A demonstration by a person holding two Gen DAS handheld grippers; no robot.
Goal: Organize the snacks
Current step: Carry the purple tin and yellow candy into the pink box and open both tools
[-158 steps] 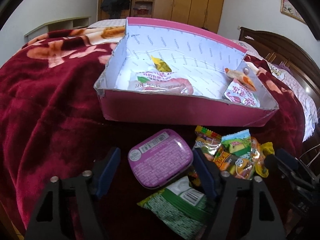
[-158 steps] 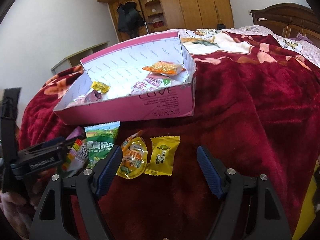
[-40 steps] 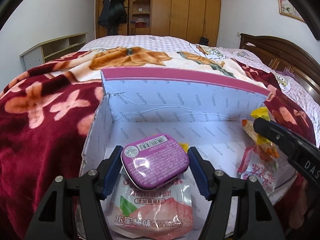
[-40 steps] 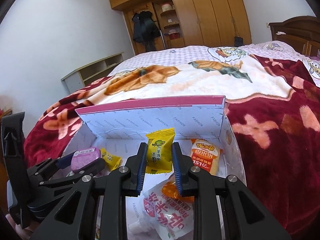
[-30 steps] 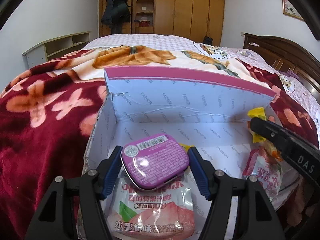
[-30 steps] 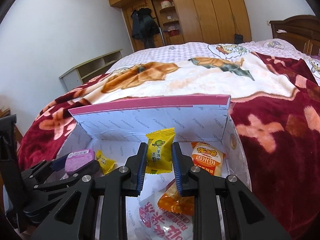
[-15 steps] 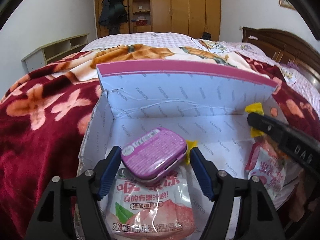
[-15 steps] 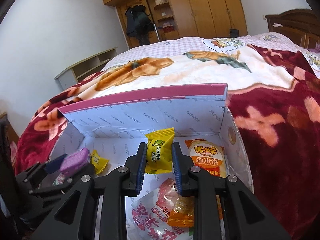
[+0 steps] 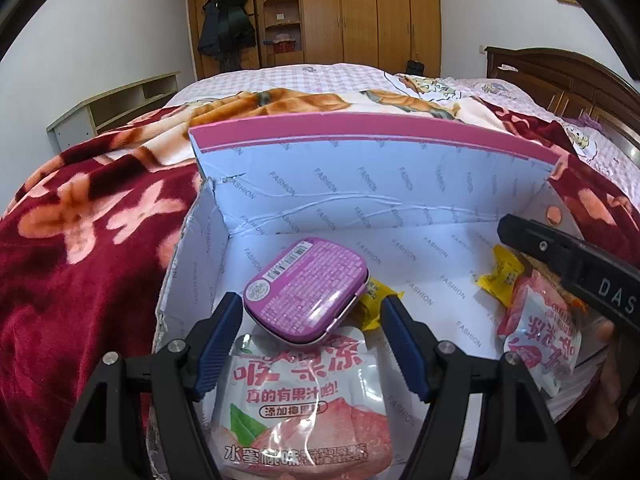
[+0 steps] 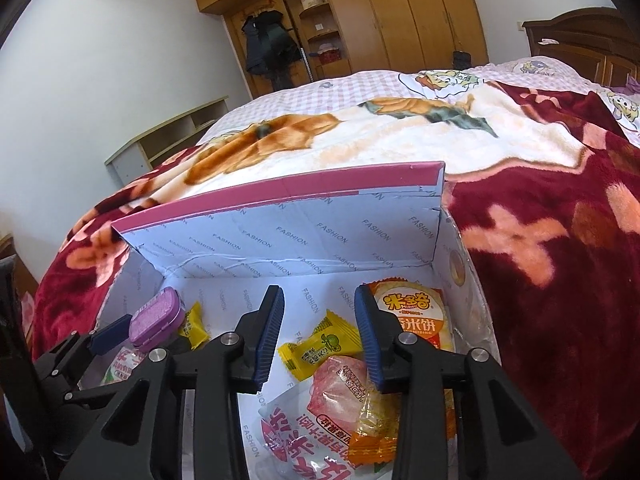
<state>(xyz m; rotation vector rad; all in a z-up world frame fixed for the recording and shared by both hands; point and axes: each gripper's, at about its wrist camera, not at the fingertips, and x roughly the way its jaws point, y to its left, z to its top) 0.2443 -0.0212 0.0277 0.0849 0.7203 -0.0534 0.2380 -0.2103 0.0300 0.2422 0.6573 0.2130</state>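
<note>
Our left gripper point(image 9: 312, 334) hangs released over the box point(image 9: 372, 184), its purple tin point(image 9: 306, 289) lying tilted near the left wall on a peach pouch point(image 9: 304, 408). Our right gripper point(image 10: 318, 330) is spread wide, the yellow candy point(image 10: 320, 346) on the box floor between its pads.

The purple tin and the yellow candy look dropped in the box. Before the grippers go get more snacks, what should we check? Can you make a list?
1. Left gripper open: ok, its jaws stand wide apart.
2. Purple tin let go: ok, it lies tilted inside the box, leaning on the peach pouch; neither jaw touches it.
3. Right gripper open: ok.
4. Yellow candy let go: ok, it lies on the box floor between the open jaws, with gaps on both sides.
5. Nothing stuck to the blue pads: ok.
6. Snacks left outside the box: cannot tell, the blanket in front of the box is out of view.
</note>
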